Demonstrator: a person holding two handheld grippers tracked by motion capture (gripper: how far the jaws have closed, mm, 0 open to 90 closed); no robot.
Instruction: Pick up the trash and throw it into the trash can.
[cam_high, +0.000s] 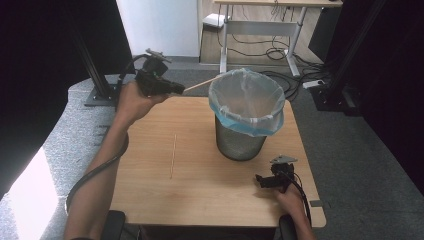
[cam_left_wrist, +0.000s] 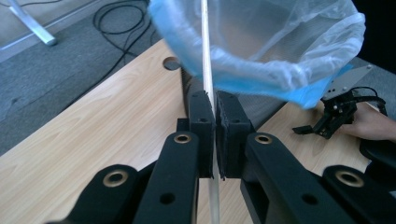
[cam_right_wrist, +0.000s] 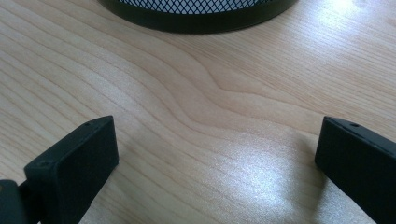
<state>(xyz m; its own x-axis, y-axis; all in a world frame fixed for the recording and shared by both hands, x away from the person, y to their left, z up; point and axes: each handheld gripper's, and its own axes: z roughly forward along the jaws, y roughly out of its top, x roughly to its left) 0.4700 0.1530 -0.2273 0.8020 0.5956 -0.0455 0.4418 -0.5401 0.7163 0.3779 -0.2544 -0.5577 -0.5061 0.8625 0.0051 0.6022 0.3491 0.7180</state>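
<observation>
This looks like a lab or test room in an office. A small light wooden worktop (cam_high: 200, 190) stands on grey carpet floor (cam_high: 350, 150). Black curtains (cam_high: 45, 45) hang at both sides on black metal stands (cam_high: 97, 75). Behind it is a white-legged desk (cam_high: 260, 25) with black cables (cam_high: 280, 50) lying under it.

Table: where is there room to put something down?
The table is bare along the front edge, between the lying stick and the right gripper, and left of that stick. It is crowded by the bin, where the left gripper holds a stick.
</observation>
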